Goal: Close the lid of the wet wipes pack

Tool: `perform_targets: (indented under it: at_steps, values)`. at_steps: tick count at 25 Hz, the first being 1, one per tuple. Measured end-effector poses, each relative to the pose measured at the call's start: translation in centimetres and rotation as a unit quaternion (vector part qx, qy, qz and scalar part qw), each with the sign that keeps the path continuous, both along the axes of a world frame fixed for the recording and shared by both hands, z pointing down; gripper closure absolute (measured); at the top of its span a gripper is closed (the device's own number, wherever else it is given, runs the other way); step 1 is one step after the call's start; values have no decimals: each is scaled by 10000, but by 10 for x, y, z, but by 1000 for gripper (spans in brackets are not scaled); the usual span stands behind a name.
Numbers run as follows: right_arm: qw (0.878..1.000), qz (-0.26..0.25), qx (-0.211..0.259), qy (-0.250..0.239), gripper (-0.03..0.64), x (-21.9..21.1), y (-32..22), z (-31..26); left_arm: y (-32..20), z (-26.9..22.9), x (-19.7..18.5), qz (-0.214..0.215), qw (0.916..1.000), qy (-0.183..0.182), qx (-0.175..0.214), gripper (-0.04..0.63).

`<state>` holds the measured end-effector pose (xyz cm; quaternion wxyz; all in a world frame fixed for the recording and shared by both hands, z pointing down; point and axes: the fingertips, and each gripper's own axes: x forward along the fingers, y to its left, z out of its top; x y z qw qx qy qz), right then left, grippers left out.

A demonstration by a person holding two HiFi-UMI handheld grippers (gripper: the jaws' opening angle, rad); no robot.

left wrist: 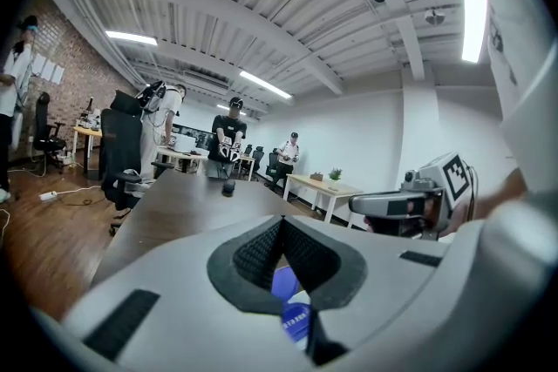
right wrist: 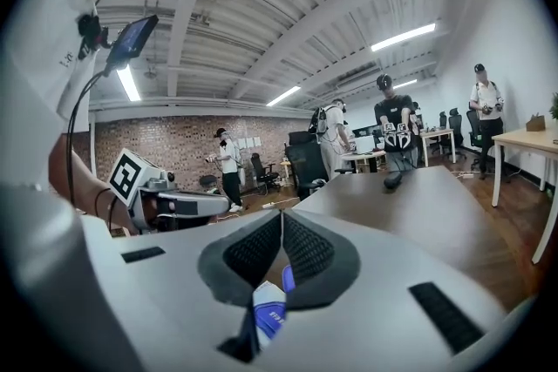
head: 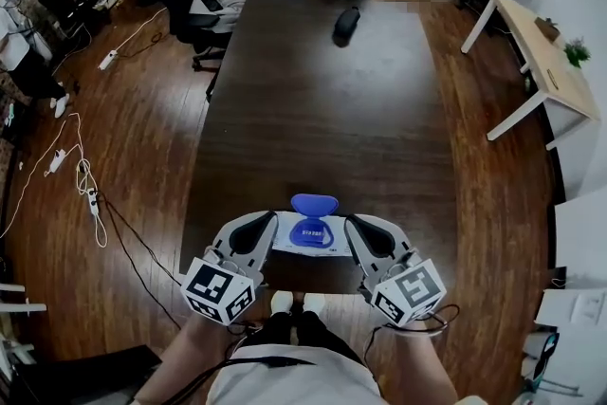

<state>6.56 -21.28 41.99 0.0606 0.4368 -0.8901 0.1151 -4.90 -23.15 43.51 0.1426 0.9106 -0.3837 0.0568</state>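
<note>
Head view, open-lidded wet wipes pack (head: 311, 234) on tabletop (head: 313, 119) between left hand-held gripper (head: 269, 220) and right hand-held gripper (head: 352, 222), each with jaws together, dark object (head: 346, 24) far beyond.

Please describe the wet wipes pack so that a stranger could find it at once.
Find the long dark table. At its near edge, between the left gripper and the right gripper, lies a flat white wet wipes pack. Its blue lid stands open, unlike the dark object at the far end.
</note>
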Motion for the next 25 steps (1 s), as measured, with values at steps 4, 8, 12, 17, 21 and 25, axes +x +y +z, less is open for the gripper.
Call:
perform_targets:
  at_steps: [4,8,12,17,21,25]
  values:
    - [9999,-143,-26,51,609,-2,-15,13,-11,14,-5,-126,9999,-44,-89,594]
    - [9995,-264,-125,142,609,-1,-31,34,-16,39,-9,-220,9991,-187,-298,594]
    - [9981,-419,-273,348,609,-1,-45,60,-19,68,-11,-254,9979,-315,-510,594]
    - [9953,-671,-475,513,577,-2,-56,94,-20,93,-7,-300,9964,-368,-697,594]
    - [9931,-795,-564,651,534,-3,-59,120,-16,106,-1,-298,9958,-340,-795,594]
    - [9902,-980,-704,698,482,-4,-64,141,-17,111,3,-296,9954,-310,-853,594]
